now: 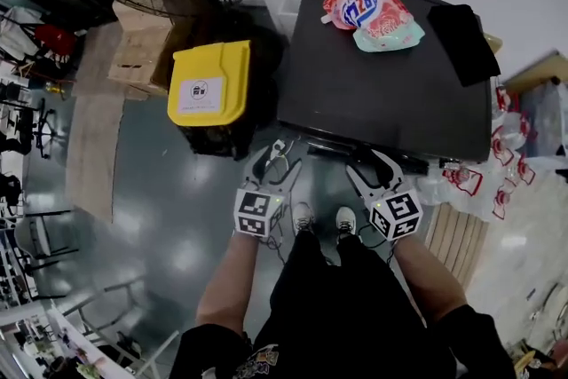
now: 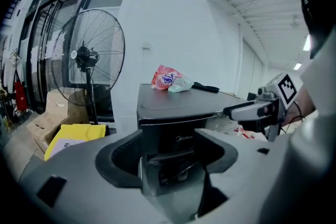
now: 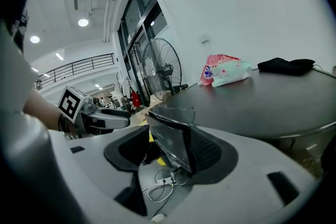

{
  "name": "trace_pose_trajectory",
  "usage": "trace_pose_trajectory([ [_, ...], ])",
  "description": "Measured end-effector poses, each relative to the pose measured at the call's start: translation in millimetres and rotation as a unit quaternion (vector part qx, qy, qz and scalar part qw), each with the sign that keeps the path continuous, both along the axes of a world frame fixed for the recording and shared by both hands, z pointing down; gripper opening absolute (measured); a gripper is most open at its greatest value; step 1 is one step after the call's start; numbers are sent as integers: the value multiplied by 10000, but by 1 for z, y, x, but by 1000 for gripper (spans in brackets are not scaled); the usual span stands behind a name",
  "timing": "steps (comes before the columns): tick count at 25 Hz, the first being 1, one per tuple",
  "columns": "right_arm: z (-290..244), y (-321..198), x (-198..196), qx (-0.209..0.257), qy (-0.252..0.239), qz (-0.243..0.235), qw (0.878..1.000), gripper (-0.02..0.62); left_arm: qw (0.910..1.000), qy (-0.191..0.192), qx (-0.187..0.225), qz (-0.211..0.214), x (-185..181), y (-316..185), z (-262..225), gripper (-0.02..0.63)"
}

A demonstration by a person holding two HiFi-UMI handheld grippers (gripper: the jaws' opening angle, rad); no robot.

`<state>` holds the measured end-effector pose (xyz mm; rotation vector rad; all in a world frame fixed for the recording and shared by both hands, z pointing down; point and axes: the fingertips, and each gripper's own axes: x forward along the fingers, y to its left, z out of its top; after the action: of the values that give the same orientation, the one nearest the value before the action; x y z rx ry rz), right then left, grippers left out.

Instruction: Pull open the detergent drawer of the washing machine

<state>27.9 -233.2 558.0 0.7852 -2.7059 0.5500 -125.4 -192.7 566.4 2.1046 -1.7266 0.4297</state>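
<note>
Head view shows the left gripper (image 1: 277,160) and right gripper (image 1: 373,164) side by side, close to the washer's (image 1: 382,75) front edge. Left gripper view shows its jaws wide apart and empty, facing the washer front. The drawer (image 2: 170,156) is probably the closed strip under the logo (image 2: 181,138). The right jaws also stand apart, holding nothing.
</note>
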Motion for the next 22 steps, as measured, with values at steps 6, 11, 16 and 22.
trace_pose_trajectory([
  [6, 19, -6, -4, -117, 195, 486, 9986, 250, 9990, 112, -166, 408, -13, -20, 23, 275],
  [11, 37, -12, -13, -177, 381, 716, 9965, 253, 9972, 153, -210, 708, -25, -39, 39, 275],
  [16, 56, -18, -12, -265, 531, 1036, 9928, 253, 9936, 194, -247, 1084, -24, -49, 51, 275],
  [22, 63, -20, -15, -228, 593, 1334, 9890, 245, 9895, 283, -245, 1397, -17, -53, 61, 275],
])
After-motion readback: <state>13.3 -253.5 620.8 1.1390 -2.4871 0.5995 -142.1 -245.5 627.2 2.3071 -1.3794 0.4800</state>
